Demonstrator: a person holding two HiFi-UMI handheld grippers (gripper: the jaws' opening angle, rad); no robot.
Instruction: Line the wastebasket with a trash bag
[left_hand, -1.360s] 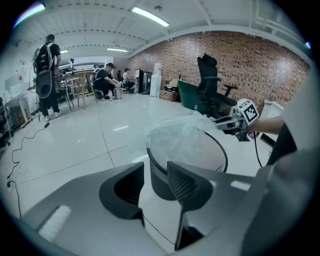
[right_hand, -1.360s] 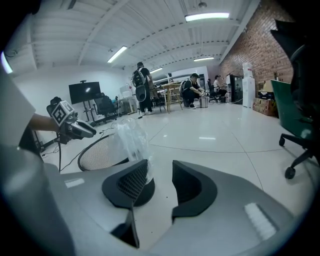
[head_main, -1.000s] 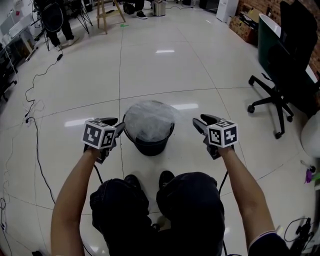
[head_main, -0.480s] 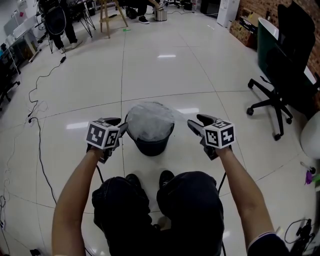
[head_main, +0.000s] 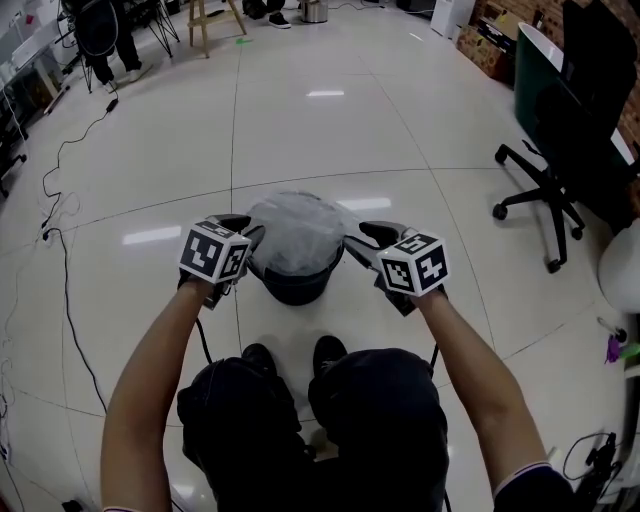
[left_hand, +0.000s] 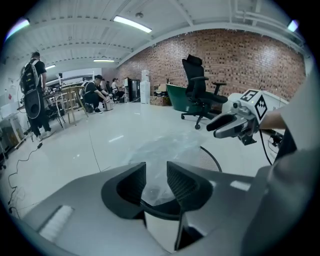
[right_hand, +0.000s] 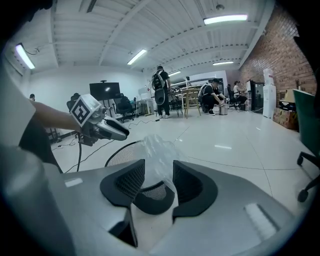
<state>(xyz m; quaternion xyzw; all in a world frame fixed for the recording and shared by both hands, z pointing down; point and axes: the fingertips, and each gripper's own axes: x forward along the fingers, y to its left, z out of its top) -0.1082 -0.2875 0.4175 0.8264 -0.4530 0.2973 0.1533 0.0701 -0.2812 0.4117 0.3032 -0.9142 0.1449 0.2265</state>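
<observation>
Two grippers are flanking the black wastebasket (head_main: 292, 285) on the floor (head_main: 330, 140). At its left rim the left gripper (head_main: 248, 232) is holding its jaws spread, film between them. The clear trash bag (head_main: 295, 230) is puffing over the mouth. At the right rim, the right gripper (head_main: 356, 238) is gaping around film, unpinched, its jaws just now closing slightly.

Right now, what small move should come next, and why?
Probably ease both in and pinch: the left gripper is open, the right gripper's jaws, just closing a little, stand apart; trash bag film over the wastebasket rim lies between each pair.
</observation>
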